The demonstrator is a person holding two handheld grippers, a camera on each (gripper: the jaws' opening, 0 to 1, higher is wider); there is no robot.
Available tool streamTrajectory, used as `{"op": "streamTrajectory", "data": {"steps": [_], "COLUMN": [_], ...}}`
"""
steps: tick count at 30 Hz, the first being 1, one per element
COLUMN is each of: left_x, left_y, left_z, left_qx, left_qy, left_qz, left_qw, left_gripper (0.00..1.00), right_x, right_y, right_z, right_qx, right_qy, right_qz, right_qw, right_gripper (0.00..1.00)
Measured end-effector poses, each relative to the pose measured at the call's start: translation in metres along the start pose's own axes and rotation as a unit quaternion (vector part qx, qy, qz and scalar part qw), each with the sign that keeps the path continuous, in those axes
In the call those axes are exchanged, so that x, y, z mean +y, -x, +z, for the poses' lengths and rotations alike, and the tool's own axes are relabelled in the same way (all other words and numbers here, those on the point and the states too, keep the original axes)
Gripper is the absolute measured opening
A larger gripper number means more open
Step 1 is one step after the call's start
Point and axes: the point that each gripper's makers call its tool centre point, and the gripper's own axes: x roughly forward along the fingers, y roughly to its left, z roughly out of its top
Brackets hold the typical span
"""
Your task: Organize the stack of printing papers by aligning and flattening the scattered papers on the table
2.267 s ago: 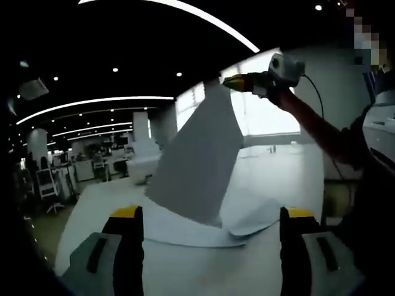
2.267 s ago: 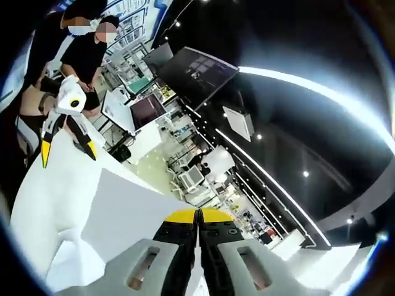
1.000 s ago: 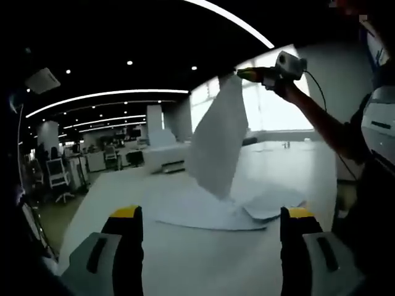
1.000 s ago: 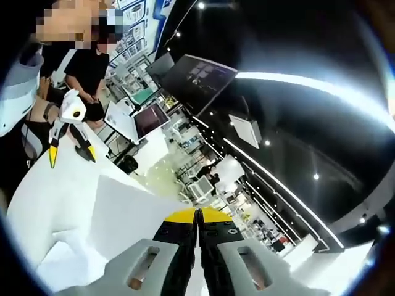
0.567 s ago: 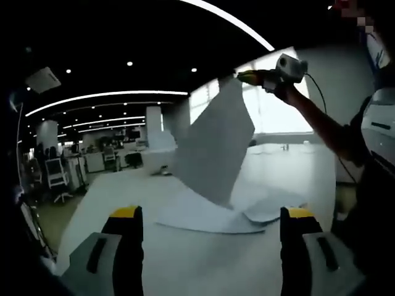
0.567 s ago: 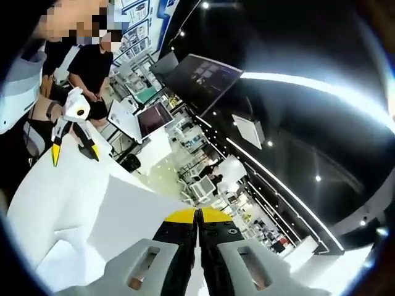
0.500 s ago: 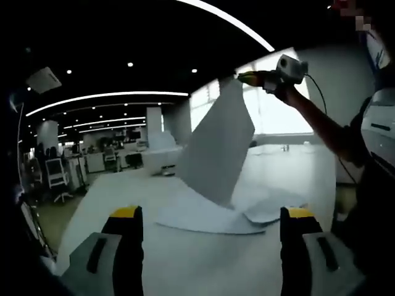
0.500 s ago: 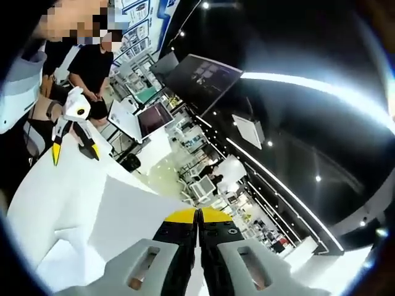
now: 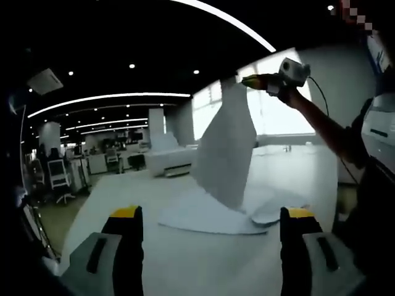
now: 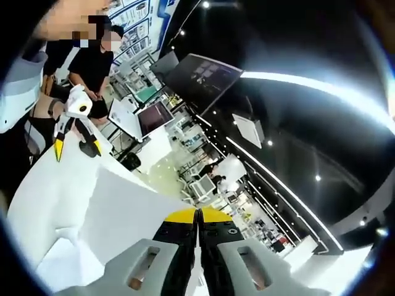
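Observation:
A white sheet of paper (image 9: pixel 225 148) hangs in the air above the table, and my right gripper (image 9: pixel 252 81) is shut on its top corner, held high at arm's length. Under it lies a loose pile of papers (image 9: pixel 210 214) on the white table (image 9: pixel 185 265), one sheet curling at the right. My left gripper (image 9: pixel 211 213) is open, low over the table's near side, short of the pile and holding nothing. In the right gripper view the shut right gripper (image 10: pixel 198 213) pinches the sheet (image 10: pixel 129 206), and the left gripper (image 10: pixel 77 150) stands open beyond it.
A person in black (image 10: pixel 92 61) stands behind the table (image 10: pixel 37 197). Desks, monitors (image 10: pixel 145 117) and office chairs (image 9: pixel 58 179) fill the room further off. A bright window wall (image 9: pixel 278 111) lies behind the raised sheet.
The hanging sheet has swung and turned, so it looks narrower now than half a second ago. The right gripper stays shut on it, raised. The left gripper stays open and nearly still.

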Motion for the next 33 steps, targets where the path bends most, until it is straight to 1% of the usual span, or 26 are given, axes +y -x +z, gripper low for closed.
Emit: {"op": "streamTrajectory", "data": {"steps": [5, 10, 13, 16, 19, 22, 26, 27, 28, 30, 33], "left_x": [0.003, 0.003, 0.001, 0.006, 0.011, 0.014, 0.018, 0.018, 0.016, 0.009, 0.007], "left_y": [-0.002, -0.005, -0.005, -0.007, -0.006, -0.003, 0.0, 0.0, 0.0, -0.002, -0.006], "left_z": [-0.004, -0.005, -0.002, -0.004, -0.001, 0.003, 0.009, 0.013, 0.015, 0.019, 0.021], "left_qx": [0.0, 0.003, -0.006, 0.0, -0.009, -0.011, -0.014, -0.021, -0.025, -0.031, -0.031], "left_qy": [0.008, 0.008, 0.006, 0.009, 0.01, 0.008, 0.006, 0.006, 0.004, -0.004, -0.008], "left_qz": [-0.001, -0.004, -0.008, -0.007, -0.006, -0.002, 0.006, 0.006, 0.001, -0.012, -0.017], "left_qw": [1.0, 1.0, 0.9999, 0.9999, 0.9999, 0.9999, 0.9999, 0.9997, 0.9997, 0.9994, 0.9993], "left_gripper": [0.94, 0.93, 0.93, 0.93, 0.92, 0.92, 0.92, 0.91, 0.91, 0.88, 0.87], "right_x": [0.0, 0.002, 0.002, 0.002, 0.005, 0.012, 0.019, 0.022, 0.023, 0.029, 0.035], "right_y": [0.001, 0.0, -0.003, -0.003, -0.006, -0.008, -0.01, -0.011, -0.011, -0.013, -0.016], "right_z": [0.002, 0.002, 0.001, 0.003, 0.01, 0.015, 0.02, 0.02, 0.021, 0.025, 0.029], "right_qx": [0.0, -0.003, 0.004, 0.001, -0.01, -0.013, -0.019, -0.02, -0.02, -0.025, -0.027], "right_qy": [0.002, 0.003, 0.009, 0.012, 0.011, 0.02, 0.019, 0.019, 0.02, 0.022, 0.031], "right_qz": [0.003, 0.012, 0.012, 0.016, 0.02, 0.025, 0.035, 0.038, 0.039, 0.053, 0.064], "right_qw": [1.0, 0.9999, 0.9999, 0.9998, 0.9997, 0.9994, 0.999, 0.9989, 0.9988, 0.998, 0.9971], "right_gripper": [0.0, 0.0, 0.0, 0.0, 0.0, 0.0, 0.0, 0.0, 0.0, 0.0, 0.0]}}
